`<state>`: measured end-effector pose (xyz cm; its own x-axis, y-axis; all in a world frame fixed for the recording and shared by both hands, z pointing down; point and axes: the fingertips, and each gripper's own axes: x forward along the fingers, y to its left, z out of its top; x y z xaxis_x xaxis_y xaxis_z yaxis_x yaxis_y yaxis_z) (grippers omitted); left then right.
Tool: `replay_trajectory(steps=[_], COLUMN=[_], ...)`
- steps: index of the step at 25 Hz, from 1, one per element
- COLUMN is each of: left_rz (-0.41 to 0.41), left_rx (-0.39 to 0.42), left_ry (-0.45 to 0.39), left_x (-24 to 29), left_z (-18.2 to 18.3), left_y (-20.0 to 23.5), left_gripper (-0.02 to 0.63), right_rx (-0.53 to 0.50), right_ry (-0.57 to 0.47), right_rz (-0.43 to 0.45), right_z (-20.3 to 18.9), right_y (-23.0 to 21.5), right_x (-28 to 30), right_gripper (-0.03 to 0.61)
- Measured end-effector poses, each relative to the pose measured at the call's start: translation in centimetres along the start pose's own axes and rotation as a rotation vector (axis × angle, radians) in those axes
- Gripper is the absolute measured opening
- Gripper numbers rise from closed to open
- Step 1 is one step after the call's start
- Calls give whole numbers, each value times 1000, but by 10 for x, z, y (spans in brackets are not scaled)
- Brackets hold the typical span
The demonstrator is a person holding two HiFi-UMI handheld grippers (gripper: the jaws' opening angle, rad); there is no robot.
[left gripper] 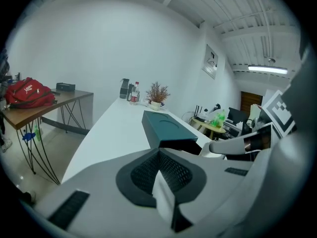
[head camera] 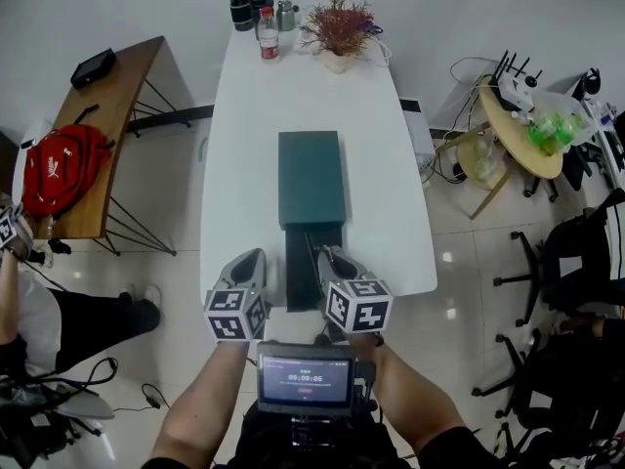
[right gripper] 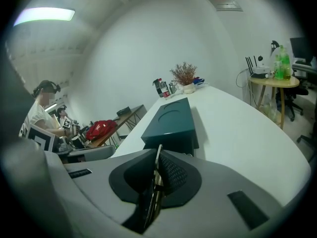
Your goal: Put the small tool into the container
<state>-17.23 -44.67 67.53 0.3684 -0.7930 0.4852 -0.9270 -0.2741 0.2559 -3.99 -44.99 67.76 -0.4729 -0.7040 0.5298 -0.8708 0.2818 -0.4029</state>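
Observation:
A dark teal box (head camera: 311, 176) lies lengthwise in the middle of the white table (head camera: 391, 213), with its dark drawer (head camera: 314, 262) pulled out toward me. My right gripper (head camera: 330, 255) hovers at the drawer's right edge, shut on a thin flat metal tool (right gripper: 157, 168) that stands edge-on between the pads. The tool's tip points at the box (right gripper: 171, 120). My left gripper (head camera: 249, 259) is over the table just left of the drawer, shut with nothing in it. In the left gripper view the left gripper (left gripper: 159, 155) faces the box (left gripper: 163, 128).
Bottles (head camera: 267, 32) and a potted plant (head camera: 338, 29) stand at the table's far end. A wooden side table with a red bag (head camera: 61, 169) is on the left, a round table (head camera: 522, 130) and office chairs on the right. A person (head camera: 29, 311) sits at the lower left.

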Motion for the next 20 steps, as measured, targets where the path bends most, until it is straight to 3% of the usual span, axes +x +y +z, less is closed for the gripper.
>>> replay_trajectory(steps=[15,20], left_rz=[-25,-31], left_rx=[-17,-21], left_ry=[24,23], left_x=[18,16], left_z=[-7,-6], left_y=[-3,-2], left_gripper=[28,28], right_rx=[104,118], right_ry=[111,100], right_rz=[-91,-78], right_z=[-29,-27], right_y=[-12,-8], right_x=[41,44], right_gripper=[23,45])
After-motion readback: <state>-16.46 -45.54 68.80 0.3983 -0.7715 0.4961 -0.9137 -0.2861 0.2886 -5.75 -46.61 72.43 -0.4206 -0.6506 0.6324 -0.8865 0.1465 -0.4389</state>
